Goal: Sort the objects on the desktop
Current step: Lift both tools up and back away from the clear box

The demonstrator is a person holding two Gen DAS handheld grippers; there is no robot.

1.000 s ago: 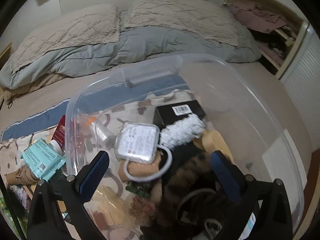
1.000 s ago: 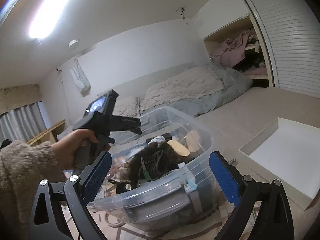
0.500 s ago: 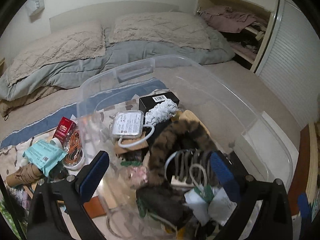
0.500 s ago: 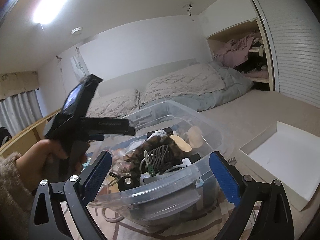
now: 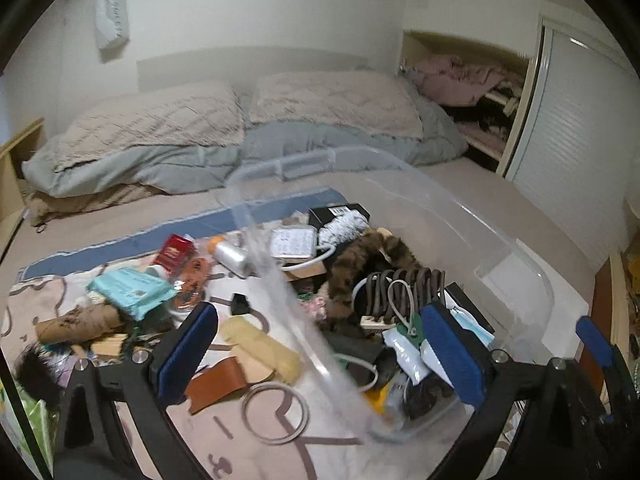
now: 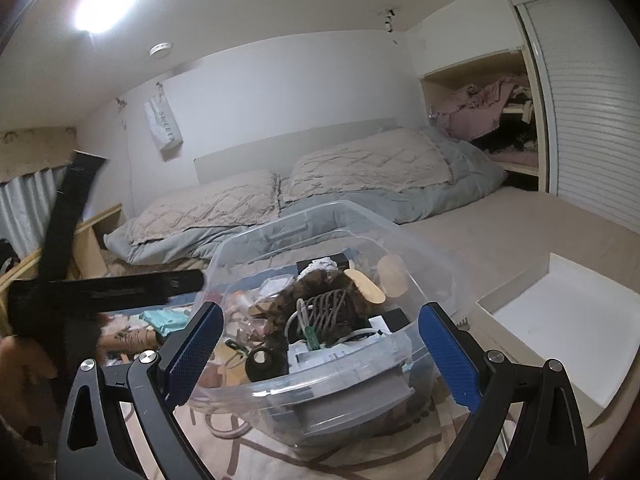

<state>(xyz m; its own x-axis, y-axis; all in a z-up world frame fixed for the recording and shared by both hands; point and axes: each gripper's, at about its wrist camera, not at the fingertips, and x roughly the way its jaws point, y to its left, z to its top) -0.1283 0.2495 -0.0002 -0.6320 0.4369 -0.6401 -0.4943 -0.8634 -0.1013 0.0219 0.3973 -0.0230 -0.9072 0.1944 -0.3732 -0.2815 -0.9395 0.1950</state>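
Left wrist view shows my left hand-held gripper [image 5: 316, 354] spread wide, holding nothing, above the clear bin's [image 5: 532, 272] rim; loose clutter lies on the bed beside it. My right hand-held gripper [image 6: 318, 354] gapes empty before the full bin.

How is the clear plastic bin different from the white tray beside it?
The clear plastic bin is see-through, while the white tray is opaque. The bin is crowded with things such as a coiled cable and a brown furry item; the tray shows nothing in the part visible. The bin has tall curved walls, the tray low straight ones. Both are open-topped and rest on the same bed surface.
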